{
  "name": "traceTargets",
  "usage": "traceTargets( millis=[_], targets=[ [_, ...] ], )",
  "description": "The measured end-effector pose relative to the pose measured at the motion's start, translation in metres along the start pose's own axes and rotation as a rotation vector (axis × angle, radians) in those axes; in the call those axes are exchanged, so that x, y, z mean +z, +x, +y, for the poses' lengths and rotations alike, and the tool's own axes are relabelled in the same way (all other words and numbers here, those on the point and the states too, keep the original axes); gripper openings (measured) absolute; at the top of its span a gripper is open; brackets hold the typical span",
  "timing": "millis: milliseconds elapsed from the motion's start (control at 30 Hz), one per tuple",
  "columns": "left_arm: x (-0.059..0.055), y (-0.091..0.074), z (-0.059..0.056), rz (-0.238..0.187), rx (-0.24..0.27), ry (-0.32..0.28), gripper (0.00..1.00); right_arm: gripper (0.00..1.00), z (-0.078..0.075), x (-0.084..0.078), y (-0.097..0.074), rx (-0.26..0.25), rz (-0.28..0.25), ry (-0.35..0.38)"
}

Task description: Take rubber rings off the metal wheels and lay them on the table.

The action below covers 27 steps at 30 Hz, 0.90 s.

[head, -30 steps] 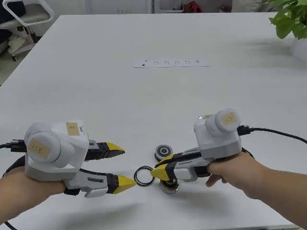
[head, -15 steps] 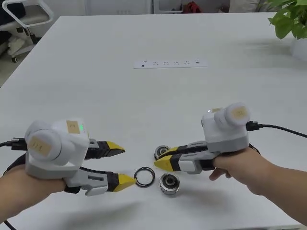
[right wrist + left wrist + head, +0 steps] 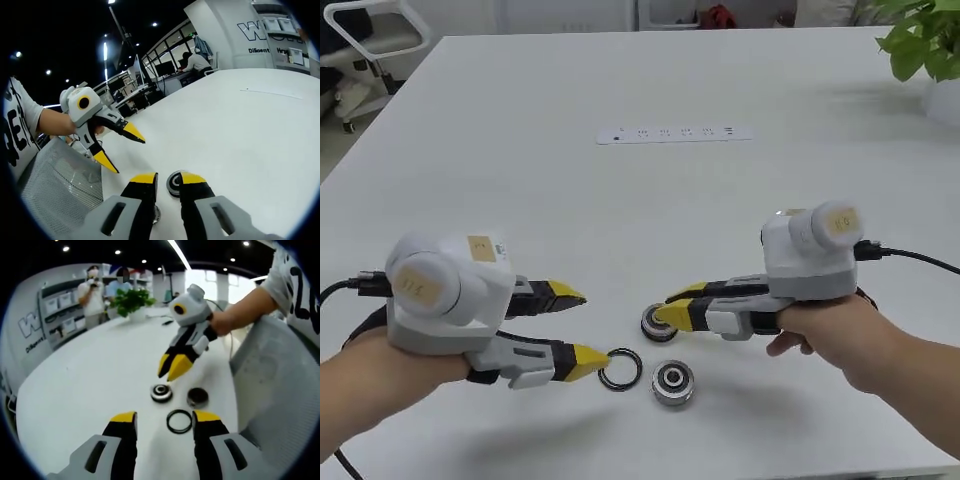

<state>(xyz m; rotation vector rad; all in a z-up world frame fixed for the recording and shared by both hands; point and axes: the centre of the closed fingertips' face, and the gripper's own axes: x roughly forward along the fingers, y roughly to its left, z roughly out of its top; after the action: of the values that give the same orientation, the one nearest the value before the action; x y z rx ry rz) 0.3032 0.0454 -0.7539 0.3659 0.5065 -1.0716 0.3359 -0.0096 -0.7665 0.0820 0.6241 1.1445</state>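
The left gripper (image 3: 592, 327) stands wide open and holds nothing. Its lower jaw tip lies at the near-left edge of the ring (image 3: 620, 368); whether it touches cannot be told. The right gripper (image 3: 665, 306) has its jaws only a little apart and is empty too. It hangs just beyond the ring, above the dark-rimmed wheel (image 3: 658, 323) and clear of it, as the left gripper view shows.

A second ago the right gripper sat low over the bare wheel (image 3: 673, 382), its tips next to the ring. It has since risen and drawn back, so that wheel now lies uncovered just right of the ring. The left gripper's lower tip has come closer to the ring. The ring and both wheels lie where they were.

By count there are two grippers, two wheels and one loose ring, which lies flat on the table (image 3: 620, 200). One wheel carries a dark band; the other shows metal.
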Motion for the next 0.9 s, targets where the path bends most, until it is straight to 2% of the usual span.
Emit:
traceTargets(
  millis=[300,567,900],
  targets=[
    [0.008,0.011,0.006,-0.006,0.001,-0.01,0.44,0.15,-0.01,0.001,-0.005,-0.036,-0.008,-0.017],
    [0.01,0.024,0.013,0.0,-0.004,-0.01,0.43,0.17,-0.014,-0.008,-0.004,-0.045,0.027,-0.059],
    [0.009,0.04,0.009,0.013,-0.019,-0.016,0.42,0.18,-0.017,-0.018,-0.003,-0.047,0.066,-0.101]
  ],
)
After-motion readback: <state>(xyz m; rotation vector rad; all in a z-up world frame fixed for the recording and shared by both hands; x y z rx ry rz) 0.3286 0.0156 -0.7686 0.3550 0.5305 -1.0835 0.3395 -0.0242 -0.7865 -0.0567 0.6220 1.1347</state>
